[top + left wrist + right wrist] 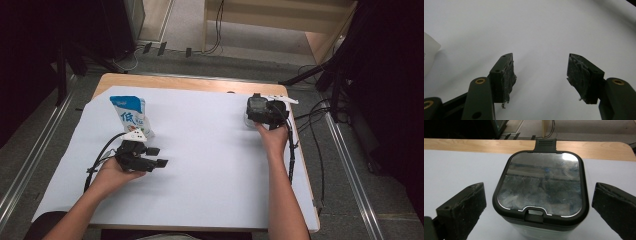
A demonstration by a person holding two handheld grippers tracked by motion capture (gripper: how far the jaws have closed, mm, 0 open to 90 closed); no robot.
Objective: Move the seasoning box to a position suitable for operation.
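A blue and white pouch stands upright at the left of the white sheet. My left gripper lies just in front of it to the right, open with nothing between its fingers; in its own view the jaws stand apart over bare sheet and a white corner of the pouch shows at the left edge. At the far right a small container with a black-rimmed mirror lid stands on the sheet. My right gripper is open, one jaw on each side of the container, both apart from it; from above, that gripper covers most of the container.
The wooden table edge runs along the far side of the sheet. Cables trail from both grippers, and the right one hangs over the table's right edge. Dark stands and floor cables lie beyond the table.
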